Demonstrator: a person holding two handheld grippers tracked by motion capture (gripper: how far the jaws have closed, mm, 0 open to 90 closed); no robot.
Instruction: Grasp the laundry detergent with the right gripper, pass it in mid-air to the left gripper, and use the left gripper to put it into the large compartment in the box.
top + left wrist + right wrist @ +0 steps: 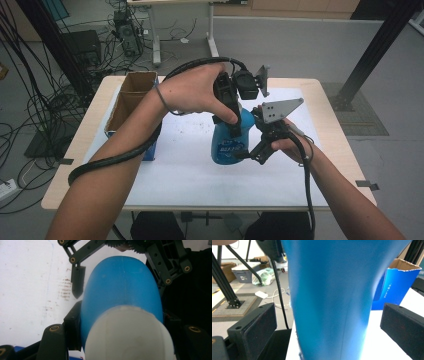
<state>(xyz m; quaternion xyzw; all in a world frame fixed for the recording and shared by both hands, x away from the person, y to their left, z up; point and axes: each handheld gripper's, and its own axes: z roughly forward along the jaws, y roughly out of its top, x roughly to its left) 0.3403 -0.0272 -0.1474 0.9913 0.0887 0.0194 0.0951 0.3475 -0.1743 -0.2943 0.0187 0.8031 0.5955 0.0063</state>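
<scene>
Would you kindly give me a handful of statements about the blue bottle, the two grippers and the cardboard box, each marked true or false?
1. The left gripper is clamped on the upper part of the blue bottle. True.
2. The right gripper is squeezing the bottle. False: in the right gripper view its fingers stand apart from the bottle on both sides.
3. The bottle lies on its side on the table. False: it stands upright on the white sheet.
4. The bottle has a white cap. True.
5. The cardboard box is shut with a lid. False: its top is open.
</scene>
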